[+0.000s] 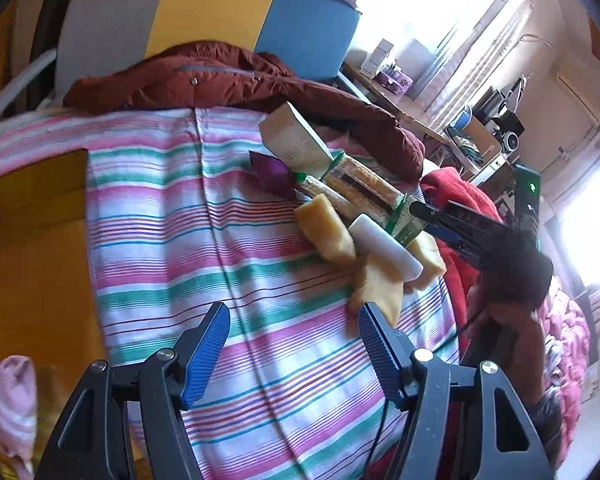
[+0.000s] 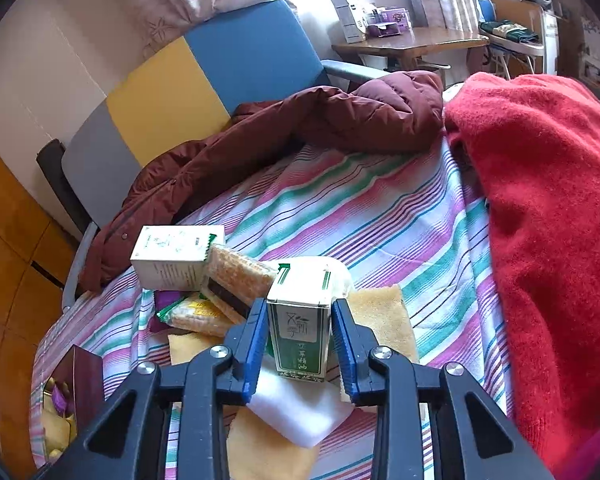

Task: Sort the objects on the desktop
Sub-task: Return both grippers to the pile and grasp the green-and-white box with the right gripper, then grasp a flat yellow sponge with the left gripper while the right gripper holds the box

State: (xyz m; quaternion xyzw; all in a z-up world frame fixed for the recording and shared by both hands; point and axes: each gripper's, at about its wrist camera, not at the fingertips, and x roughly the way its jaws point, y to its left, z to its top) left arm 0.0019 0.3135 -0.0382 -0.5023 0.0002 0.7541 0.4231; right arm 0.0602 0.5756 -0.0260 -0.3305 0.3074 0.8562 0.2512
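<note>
Green box (image 2: 300,320) stands upright between the right gripper (image 2: 300,340) fingers, on top of the white block (image 2: 300,412). Pads sit at both sides of the box; can't tell if they're actually touching, there may be a thin gap on each side. Call it closing on the box, grip not confirmed.

Risks from here:
- Box base sits on the white block, which overlaps a yellow sponge (image 2: 384,320), all on soft striped cloth (image 2: 380,220). Unstable stack; a nudge probably tips the box.
- Pads hold low on the box, so it may pivot if lifted fast.
- Cracker packs (image 2: 236,272) and white carton (image 2: 172,256) lie just left of the box; a sideways swing could drag them.

Left gripper (image 1: 294,344) is spread wide, holding nothing, hovering over the cloth near the pile; its right finger (image 1: 380,344) is next to a sponge (image 1: 380,288) edge and could snag it.
</note>
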